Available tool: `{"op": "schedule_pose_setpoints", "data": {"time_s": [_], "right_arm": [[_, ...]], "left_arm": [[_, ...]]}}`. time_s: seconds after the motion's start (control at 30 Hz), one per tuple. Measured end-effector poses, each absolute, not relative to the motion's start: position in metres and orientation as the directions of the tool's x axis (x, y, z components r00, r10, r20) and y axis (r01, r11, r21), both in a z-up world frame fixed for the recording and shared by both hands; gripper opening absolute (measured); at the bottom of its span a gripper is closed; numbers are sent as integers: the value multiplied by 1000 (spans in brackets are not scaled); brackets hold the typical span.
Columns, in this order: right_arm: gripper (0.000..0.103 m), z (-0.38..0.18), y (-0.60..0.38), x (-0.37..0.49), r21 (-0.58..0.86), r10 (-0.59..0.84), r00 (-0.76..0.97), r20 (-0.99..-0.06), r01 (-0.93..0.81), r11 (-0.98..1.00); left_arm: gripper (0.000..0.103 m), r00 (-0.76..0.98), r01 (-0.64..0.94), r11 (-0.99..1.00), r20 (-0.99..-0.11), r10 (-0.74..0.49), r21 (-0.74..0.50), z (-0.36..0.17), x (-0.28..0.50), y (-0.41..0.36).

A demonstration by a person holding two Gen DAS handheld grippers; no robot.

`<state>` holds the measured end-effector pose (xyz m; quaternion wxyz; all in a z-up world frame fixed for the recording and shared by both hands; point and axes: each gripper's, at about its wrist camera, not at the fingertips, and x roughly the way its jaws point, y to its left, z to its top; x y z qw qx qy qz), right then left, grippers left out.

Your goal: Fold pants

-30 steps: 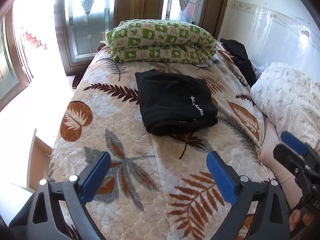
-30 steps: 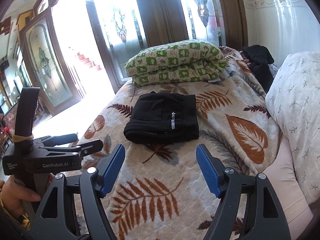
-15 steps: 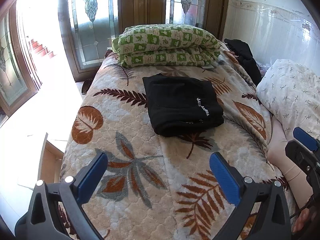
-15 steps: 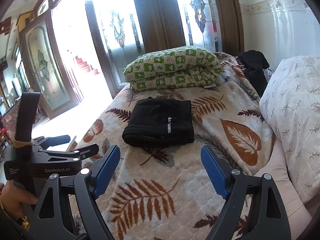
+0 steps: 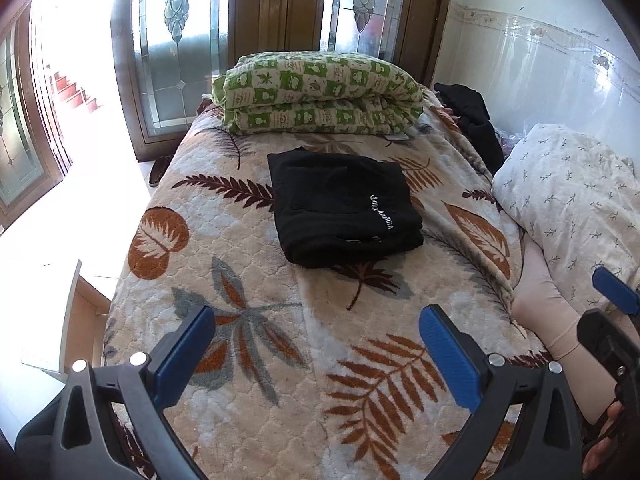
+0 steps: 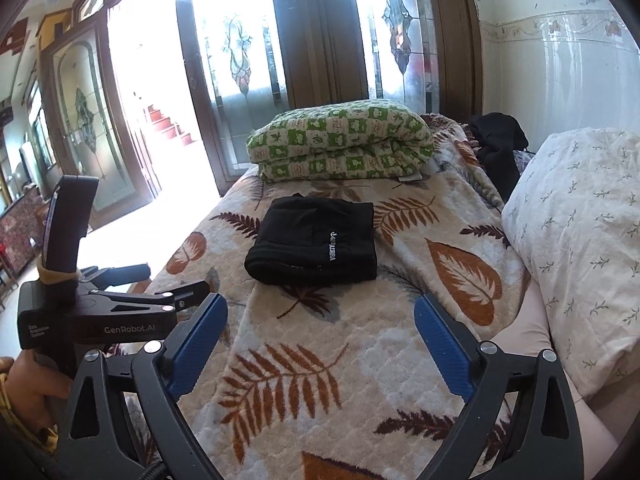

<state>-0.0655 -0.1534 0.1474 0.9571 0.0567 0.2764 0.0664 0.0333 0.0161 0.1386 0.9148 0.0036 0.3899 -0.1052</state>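
1. Pants lie folded into a compact black bundle on the leaf-patterned bed cover, just in front of the green checked quilt at the far end, with white lettering facing up.
2. Compared with a second ago, we have drawn both tongs back from the bundle, which now sits a little farther off in both views and keeps its shape untouched.
3. We judge from this that the folding is finished, or very nearly, and we are simply clearing away.
4. Our left tongs hang spread wide above bare cover, holding and touching nothing.
5. Our right tongs are opening wider at this moment, with nothing between the blue pads; only the bed cover shows in the gap.
6. A white flowered pillow and a dark garment lie along the right side, well apart from the bundle.
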Motion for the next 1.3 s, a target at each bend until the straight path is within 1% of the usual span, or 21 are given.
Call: {"op": "schedule_pose_setpoints", "data": {"time_s": [0.17,0.37,0.5,0.77,1.0,1.3], "right_arm": [[96,146,-160,-69,157,148,828,-542,-73,985],[97,155,-162,-75,153,141,834,-533,-68,986],[97,161,-160,-79,141,137,841,-523,-73,987],[97,168,-157,-79,128,130,841,-525,-73,989],[97,177,-155,-81,116,132,854,-503,-85,990],[97,174,-152,-78,119,139,847,-513,-90,989]], "left_arm": [[103,700,203,979,-695,-166,-29,150,23,10],[103,716,198,979,-690,-108,53,158,14,1],[103,708,220,975,-691,-142,26,162,10,0],[103,700,231,973,-695,-165,1,166,10,-3],[103,705,226,974,-689,-168,-6,170,10,-3],[103,709,225,974,-686,-165,-3,170,9,-4]]}}
